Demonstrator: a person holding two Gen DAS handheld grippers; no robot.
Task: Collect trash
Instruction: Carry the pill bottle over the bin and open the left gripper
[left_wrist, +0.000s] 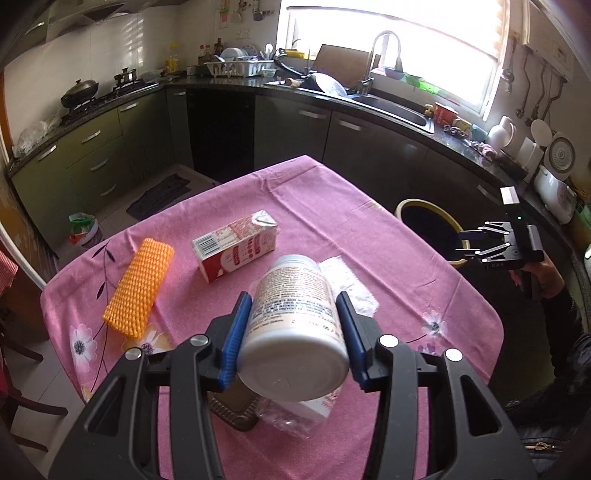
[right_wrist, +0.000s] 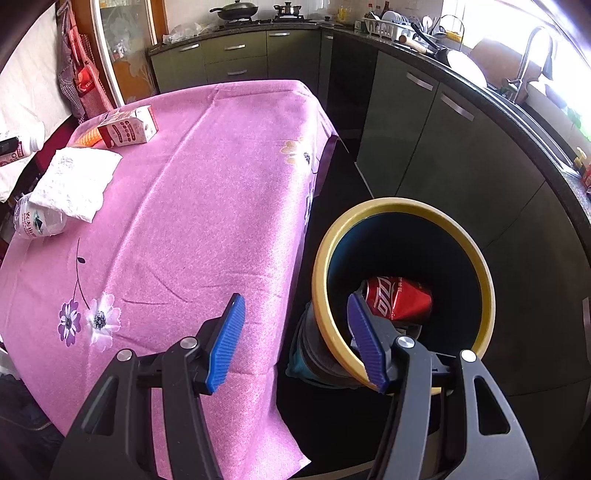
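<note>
Left gripper pinching white jar, label print too blurred to read.
Right gripper spread, empty, hiding part of red can in bin.

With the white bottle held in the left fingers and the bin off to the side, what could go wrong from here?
1. The white bottle sits tilted between the left gripper fingers, so it might slip.
2. The bin stands beyond the table edge, so a short drop could miss it.
3. The open right gripper hovers by the bin rim and may block the way.
</note>
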